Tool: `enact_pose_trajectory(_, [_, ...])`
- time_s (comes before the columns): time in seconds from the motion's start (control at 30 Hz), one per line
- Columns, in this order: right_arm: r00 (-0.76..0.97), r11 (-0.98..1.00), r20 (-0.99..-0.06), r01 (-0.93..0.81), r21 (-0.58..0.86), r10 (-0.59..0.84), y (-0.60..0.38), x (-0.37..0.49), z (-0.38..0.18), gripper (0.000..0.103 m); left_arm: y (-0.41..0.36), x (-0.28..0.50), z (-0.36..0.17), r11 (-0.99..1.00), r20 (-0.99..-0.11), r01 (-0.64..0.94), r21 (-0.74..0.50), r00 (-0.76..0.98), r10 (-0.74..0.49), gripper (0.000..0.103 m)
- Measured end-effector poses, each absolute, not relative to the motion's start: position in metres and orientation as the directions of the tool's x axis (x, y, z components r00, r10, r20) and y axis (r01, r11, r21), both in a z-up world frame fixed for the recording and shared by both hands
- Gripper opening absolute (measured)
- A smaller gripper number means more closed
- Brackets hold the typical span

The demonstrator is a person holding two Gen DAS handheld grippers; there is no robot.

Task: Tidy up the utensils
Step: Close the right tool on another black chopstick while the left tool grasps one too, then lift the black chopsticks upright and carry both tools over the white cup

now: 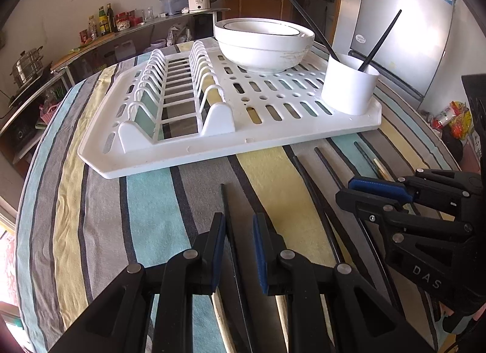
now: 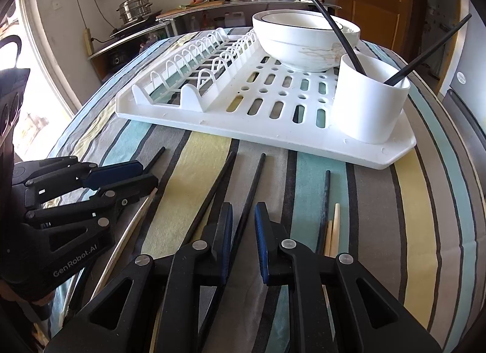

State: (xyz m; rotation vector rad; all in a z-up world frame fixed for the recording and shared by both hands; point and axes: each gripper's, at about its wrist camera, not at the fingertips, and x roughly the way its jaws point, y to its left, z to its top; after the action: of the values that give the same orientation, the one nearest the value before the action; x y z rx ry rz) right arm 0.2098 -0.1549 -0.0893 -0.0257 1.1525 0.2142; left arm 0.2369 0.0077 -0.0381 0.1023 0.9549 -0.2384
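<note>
1. Chopsticks lie loose on the striped tablecloth [image 2: 379, 201] in front of the white drying rack [image 1: 170, 158], side by side and pointing towards it; two black ones already stand in the utensil cup [image 2: 369, 103] at the rack's right corner, just beside the stacked bowls [image 2: 303, 43].

2. Farthest left, the left gripper [image 1: 239, 249] hangs low over the cloth with its jaws a little apart, straddling a black chopstick [image 1: 226, 201] but not pressing it — it holds nothing as far as I can judge; a pale wooden chopstick [image 2: 142, 216] lies alongside.

3. Moving right, the right gripper [image 2: 243, 240] also has a modest gap between its blue pads, with a black stick [image 2: 253, 188] running up between them; no contact shows, so it too looks empty.

4. Right of that lie another dark stick [image 2: 325, 201] and a short pale pair [image 2: 334, 225], untouched.

5. The step in hand appears to be picking up the next stick; to do it well, lower until both pads flank the shaft, close squarely across it near mid-length so it will not pivot, lift level, then tip it upright over the cup; a grasp near one end risks the stick swinging or rolling its neighbours.
</note>
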Motion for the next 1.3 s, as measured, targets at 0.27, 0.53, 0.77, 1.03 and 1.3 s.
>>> enact_pose_trajectory(0.27, [0.393,0.980,-0.906,-0.171,0.098,0.159,-0.156,0.216,-0.091,0.006,0.005,0.235,-0.039,0.973,-0.811,0.231,0.002,0.570,-0.134,0.005])
enact_pose_trajectory(0.53, [0.431,0.975,-0.879,-0.171,0.141,0.203,-0.164,0.210,-0.074,0.005,0.004,0.231,-0.024,0.970,-0.795,0.238,-0.060,0.576,-0.190,0.004])
enact_pose_trajectory(0.77, [0.510,0.968,-0.825,-0.171,0.181,0.245,-0.177,0.198,-0.037,0.005,0.010,0.214,0.021,0.966,-0.725,0.246,-0.083,0.650,-0.228,0.004])
enact_pose_trajectory(1.03, [0.602,0.960,-0.747,-0.186,0.212,0.281,-0.190,0.176,0.009,0.005,0.024,0.188,0.072,0.964,-0.635,0.245,-0.106,0.729,-0.255,0.004])
enact_pose_trajectory(1.3, [0.669,0.952,-0.677,-0.207,0.227,0.307,-0.199,0.154,0.044,0.004,0.033,0.158,0.107,0.964,-0.562,0.243,-0.107,0.785,-0.260,0.004])
